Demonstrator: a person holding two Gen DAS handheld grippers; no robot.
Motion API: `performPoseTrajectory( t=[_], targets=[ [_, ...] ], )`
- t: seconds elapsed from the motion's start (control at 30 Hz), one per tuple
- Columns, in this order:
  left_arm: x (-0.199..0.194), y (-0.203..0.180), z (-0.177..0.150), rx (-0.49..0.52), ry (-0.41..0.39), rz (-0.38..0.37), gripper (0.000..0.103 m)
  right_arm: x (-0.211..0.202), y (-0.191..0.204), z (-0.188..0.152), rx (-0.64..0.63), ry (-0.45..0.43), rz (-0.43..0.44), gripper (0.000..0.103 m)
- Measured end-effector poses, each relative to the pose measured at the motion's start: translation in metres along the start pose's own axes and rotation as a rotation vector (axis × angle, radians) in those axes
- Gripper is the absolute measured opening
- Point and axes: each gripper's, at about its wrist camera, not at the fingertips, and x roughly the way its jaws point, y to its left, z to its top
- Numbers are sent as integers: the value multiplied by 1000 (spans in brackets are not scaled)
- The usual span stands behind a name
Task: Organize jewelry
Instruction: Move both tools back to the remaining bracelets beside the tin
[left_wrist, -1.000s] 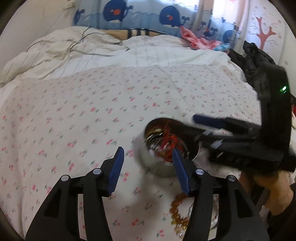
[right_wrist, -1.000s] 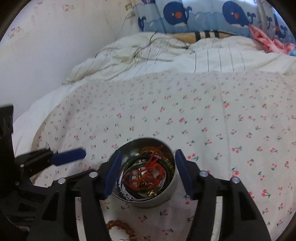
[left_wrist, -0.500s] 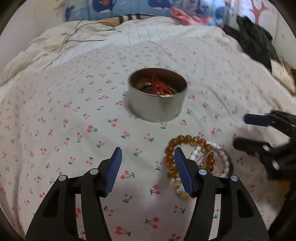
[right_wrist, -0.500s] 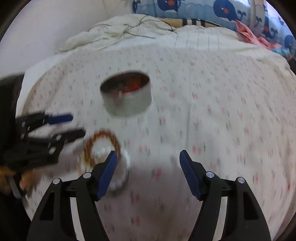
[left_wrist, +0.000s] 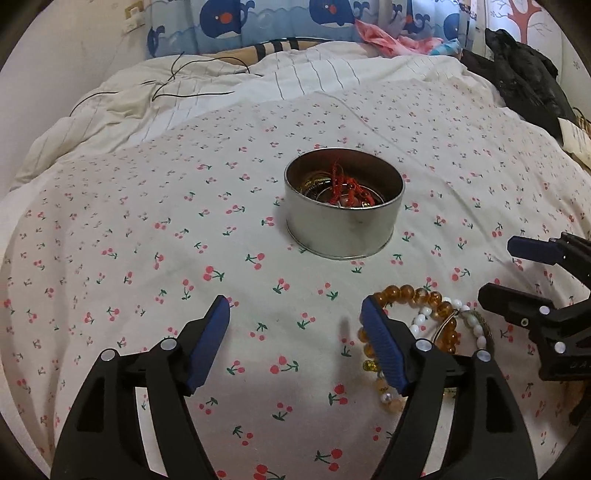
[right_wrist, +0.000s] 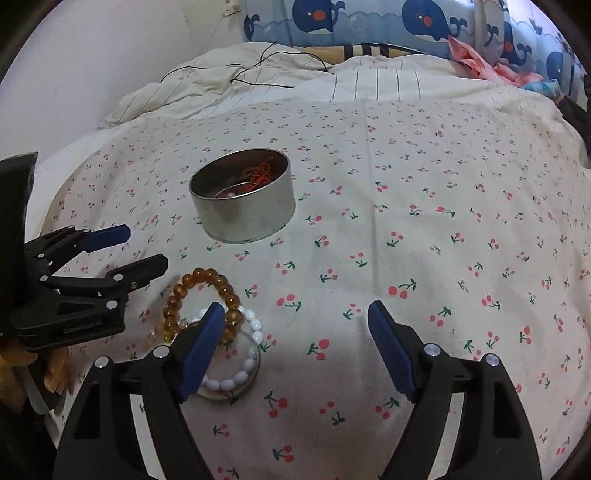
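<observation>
Both grippers wide and empty above the cherry-print bedsheet (left_wrist: 147, 221).
Left wrist: left gripper (left_wrist: 295, 325), jaws just opening, nothing between; beaded bracelets (left_wrist: 424, 317) lower right behind its right finger, round tin (left_wrist: 343, 229) at centre.
Right wrist: right gripper (right_wrist: 295, 325), jaws just opening, bracelets (right_wrist: 207, 299) behind its left finger, lower left.

Cherry-print bed sheet (left_wrist: 147, 229), round metal tin (left_wrist: 343, 225), amber bead bracelet (right_wrist: 207, 295) touching white bead bracelet (right_wrist: 240, 373), rumpled striped quilt (left_wrist: 258, 88)
</observation>
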Motion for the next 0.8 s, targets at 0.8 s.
performPoseTrajectory(
  t=[0.8],
  targets=[
    [-5,-7,-1,30,-21,26,77,-7,10,1,-41,-34,-19,86]
  ],
)
